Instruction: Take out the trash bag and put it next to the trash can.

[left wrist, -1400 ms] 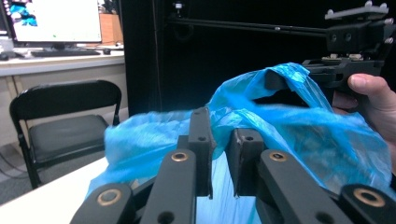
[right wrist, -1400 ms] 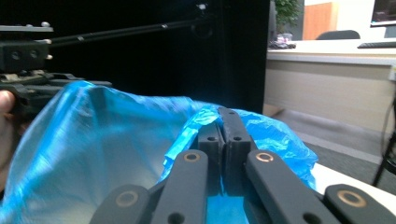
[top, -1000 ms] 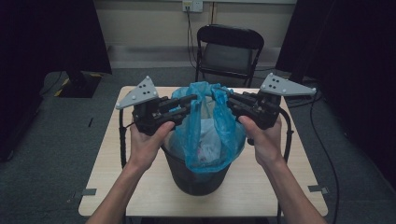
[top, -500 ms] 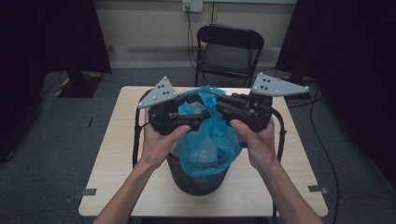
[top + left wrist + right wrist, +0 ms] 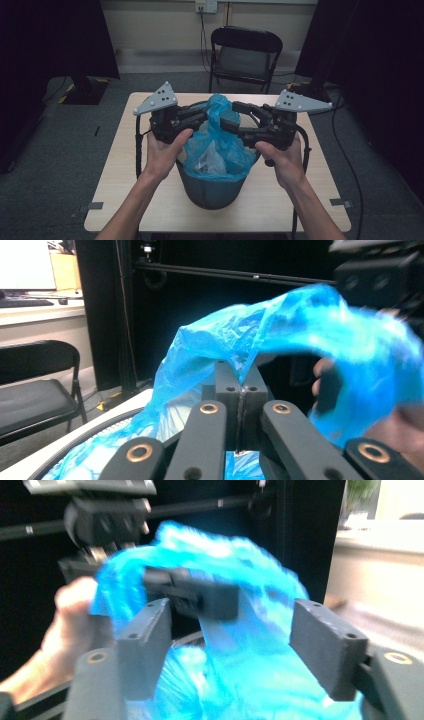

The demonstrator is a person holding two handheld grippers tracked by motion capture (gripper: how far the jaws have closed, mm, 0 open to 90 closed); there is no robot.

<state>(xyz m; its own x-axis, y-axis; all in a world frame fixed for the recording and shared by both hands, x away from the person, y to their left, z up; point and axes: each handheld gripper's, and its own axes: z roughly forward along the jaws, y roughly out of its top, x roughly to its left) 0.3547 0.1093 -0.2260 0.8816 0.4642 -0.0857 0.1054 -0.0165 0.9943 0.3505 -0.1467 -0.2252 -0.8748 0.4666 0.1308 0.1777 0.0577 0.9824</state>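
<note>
A dark bin (image 5: 214, 187) stood near the front middle of the desk (image 5: 120, 165), lined with a blue bag (image 5: 220, 145) whose top was gathered upward above the rim. The left claw (image 5: 207, 116) came in from the left at the bag's raised top; in the left gripper view its jaws were pressed together, clenched on a fold of the bag (image 5: 280, 335). The right claw (image 5: 234, 116) reached in from the right, close to the left one over the bin. In the right gripper view its jaws stood wide apart, released, with the blurred blue plastic (image 5: 240, 645) lying between them. A black folding chair (image 5: 245, 52) stood beyond the desk's far edge.
</note>
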